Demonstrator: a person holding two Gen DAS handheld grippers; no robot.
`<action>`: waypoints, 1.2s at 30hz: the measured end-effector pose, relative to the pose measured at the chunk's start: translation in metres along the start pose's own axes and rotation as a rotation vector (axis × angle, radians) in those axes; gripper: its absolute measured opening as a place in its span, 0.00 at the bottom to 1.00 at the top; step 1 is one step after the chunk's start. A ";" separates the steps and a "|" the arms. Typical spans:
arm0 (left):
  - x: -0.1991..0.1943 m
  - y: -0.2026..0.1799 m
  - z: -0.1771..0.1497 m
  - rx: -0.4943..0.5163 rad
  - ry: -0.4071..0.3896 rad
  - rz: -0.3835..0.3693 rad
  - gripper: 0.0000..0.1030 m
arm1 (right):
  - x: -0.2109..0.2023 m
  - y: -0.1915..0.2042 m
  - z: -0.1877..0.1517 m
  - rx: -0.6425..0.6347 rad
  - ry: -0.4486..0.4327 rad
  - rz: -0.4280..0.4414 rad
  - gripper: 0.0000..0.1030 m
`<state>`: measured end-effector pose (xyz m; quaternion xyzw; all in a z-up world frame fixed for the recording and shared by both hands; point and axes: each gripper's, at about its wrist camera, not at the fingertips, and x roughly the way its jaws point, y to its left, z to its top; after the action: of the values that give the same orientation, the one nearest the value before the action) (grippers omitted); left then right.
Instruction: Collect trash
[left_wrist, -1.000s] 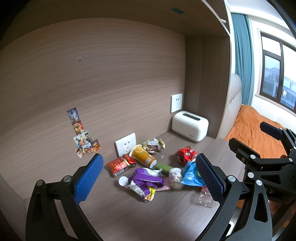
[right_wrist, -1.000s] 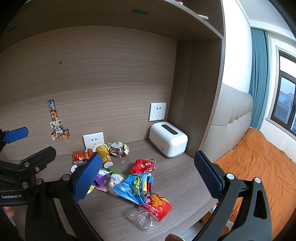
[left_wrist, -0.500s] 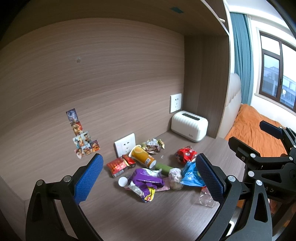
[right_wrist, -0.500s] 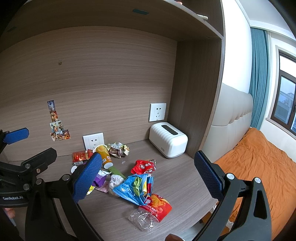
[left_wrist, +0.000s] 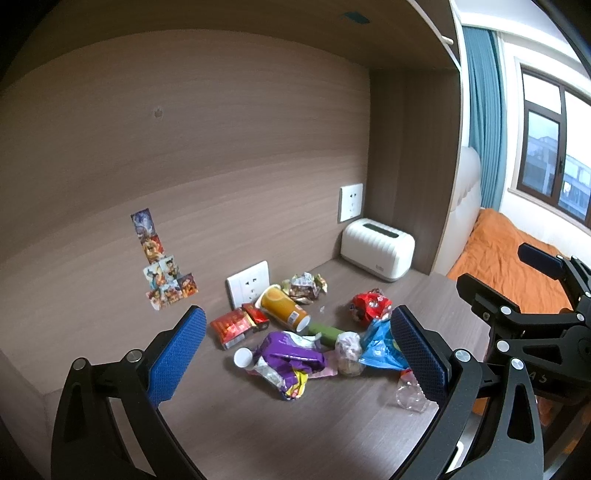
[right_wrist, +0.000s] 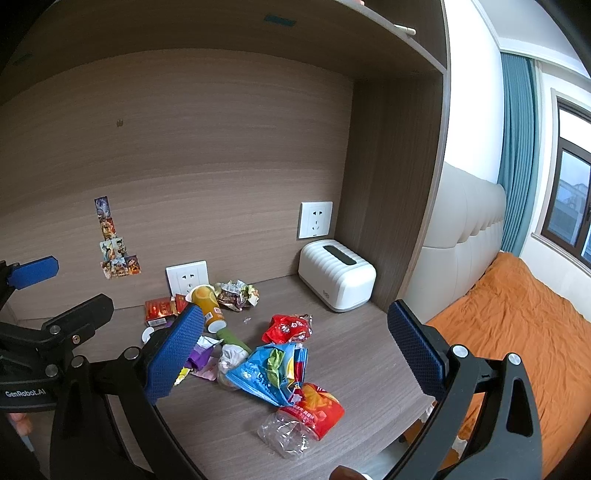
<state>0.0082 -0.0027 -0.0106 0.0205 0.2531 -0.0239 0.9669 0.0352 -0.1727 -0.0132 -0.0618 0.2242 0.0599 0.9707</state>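
Left gripper and right gripper both spread wide, empty; crumpled blue foil snack bag, frame centre, probably light, slippery; pinch a raised fold.

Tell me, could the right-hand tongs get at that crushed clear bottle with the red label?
Probably yes. The right tongs stand wide open and empty above the desk, and the crushed bottle lies at the near edge of the litter with nothing on top of it. Only the blue bag touches its far end.
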 end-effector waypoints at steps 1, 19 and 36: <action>0.001 0.001 -0.001 -0.003 0.003 -0.002 0.95 | 0.000 0.000 -0.001 0.001 0.002 0.000 0.96; 0.069 0.018 -0.031 -0.016 0.136 -0.056 0.95 | 0.050 -0.003 -0.038 -0.003 0.158 -0.023 0.97; 0.209 0.042 -0.058 -0.008 0.359 -0.176 0.95 | 0.162 0.008 -0.068 0.009 0.383 0.035 0.96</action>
<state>0.1645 0.0348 -0.1622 -0.0018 0.4223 -0.1034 0.9005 0.1490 -0.1606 -0.1465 -0.0641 0.4063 0.0632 0.9093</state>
